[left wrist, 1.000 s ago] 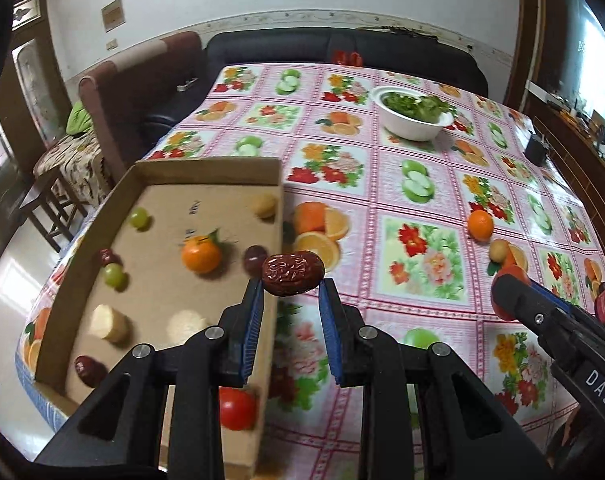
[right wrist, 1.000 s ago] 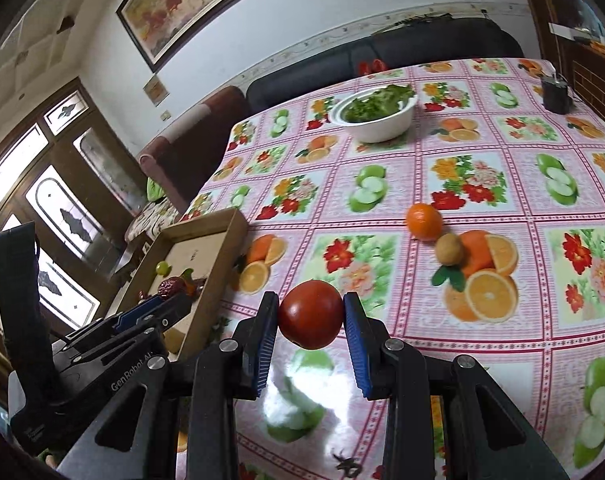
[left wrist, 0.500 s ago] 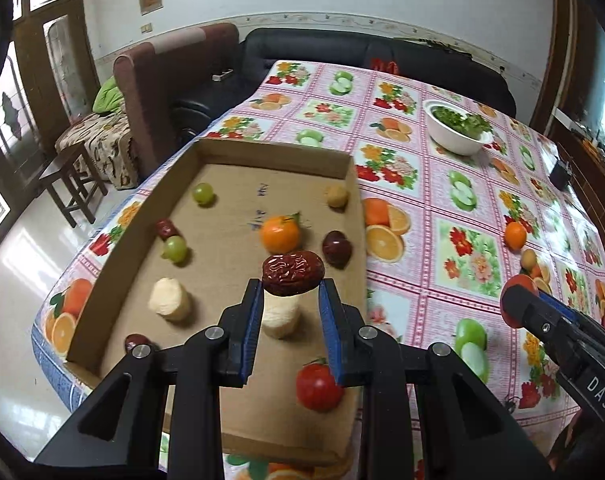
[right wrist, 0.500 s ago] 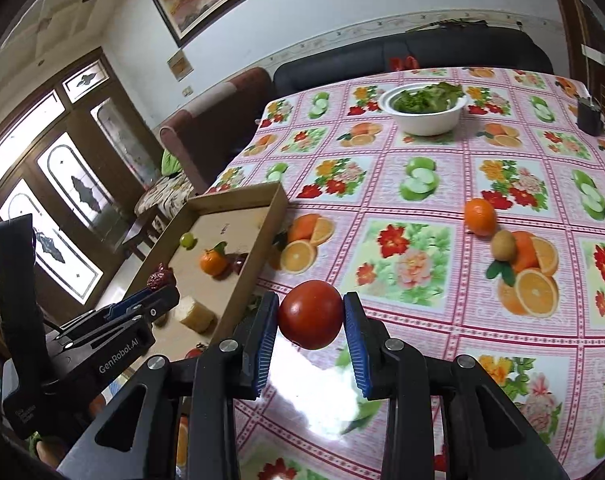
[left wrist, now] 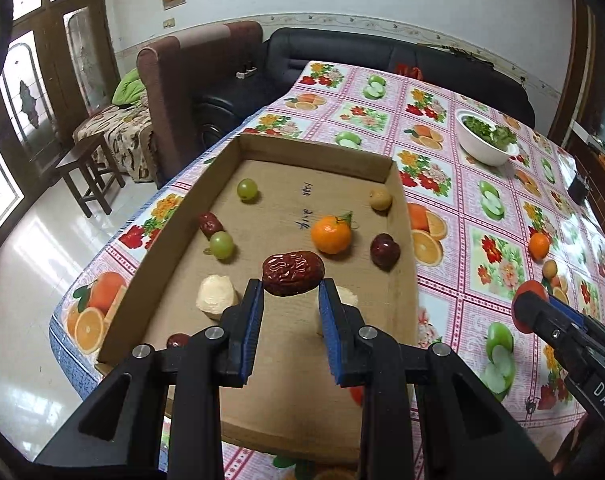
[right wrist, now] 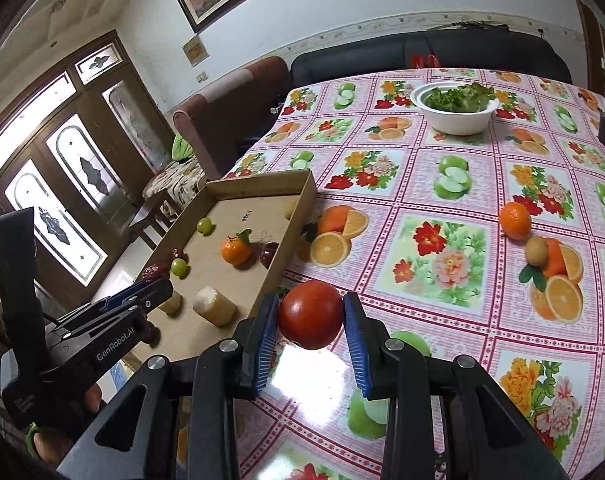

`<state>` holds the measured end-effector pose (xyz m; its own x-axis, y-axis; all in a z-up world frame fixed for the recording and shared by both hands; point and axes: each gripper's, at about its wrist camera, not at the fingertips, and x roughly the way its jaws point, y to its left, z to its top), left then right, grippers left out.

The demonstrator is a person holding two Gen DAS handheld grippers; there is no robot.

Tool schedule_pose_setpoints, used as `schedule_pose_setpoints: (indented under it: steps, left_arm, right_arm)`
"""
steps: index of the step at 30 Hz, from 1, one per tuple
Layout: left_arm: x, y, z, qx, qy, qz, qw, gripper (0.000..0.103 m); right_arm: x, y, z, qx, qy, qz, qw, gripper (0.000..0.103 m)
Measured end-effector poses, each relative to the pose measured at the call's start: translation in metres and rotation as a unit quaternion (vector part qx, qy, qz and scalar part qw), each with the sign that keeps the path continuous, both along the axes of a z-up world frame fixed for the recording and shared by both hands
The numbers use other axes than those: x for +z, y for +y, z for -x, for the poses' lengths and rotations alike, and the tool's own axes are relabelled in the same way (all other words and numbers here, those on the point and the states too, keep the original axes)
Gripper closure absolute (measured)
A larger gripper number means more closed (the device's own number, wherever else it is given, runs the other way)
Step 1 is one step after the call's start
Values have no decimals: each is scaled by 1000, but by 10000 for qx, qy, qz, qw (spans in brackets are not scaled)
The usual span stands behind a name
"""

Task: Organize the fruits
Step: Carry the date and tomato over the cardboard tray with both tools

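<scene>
Left wrist view: the left gripper point(left wrist: 290, 294) pinches a wrinkled dark-red dried jujube point(left wrist: 293, 272) by its ends between blue-padded jaws, above the shallow brown cardboard tray point(left wrist: 398, 184); light, leathery, forgiving.

Right wrist view: the right gripper point(right wrist: 311, 318) clamps a smooth red tomato point(right wrist: 311, 314) at its widest, over the bench beside the tray; likely soft, slippery, easily bruised.

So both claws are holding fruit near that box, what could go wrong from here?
The left claw pinches the wrinkled red date only at its ends, so it might slip out. Dropped into the cardboard box, it could knock the tangerine. The right claw's tomato hangs over the tablecloth and could roll if released early.
</scene>
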<state>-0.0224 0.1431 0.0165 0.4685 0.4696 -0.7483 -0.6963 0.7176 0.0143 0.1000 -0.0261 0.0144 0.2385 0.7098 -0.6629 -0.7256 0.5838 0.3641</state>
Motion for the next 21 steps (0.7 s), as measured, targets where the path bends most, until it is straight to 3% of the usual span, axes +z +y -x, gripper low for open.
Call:
schedule_pose_setpoints:
  steps: [11,21]
  left_arm:
    - [-4,37,10,286,2,227,9993,77]
    - [-1,73,-7,353,0,359,9987,77]
  right_arm:
    - [2,32,-3,219,-73,63,9997,70]
    - [7,102,-9,657,-152,139,9976,70]
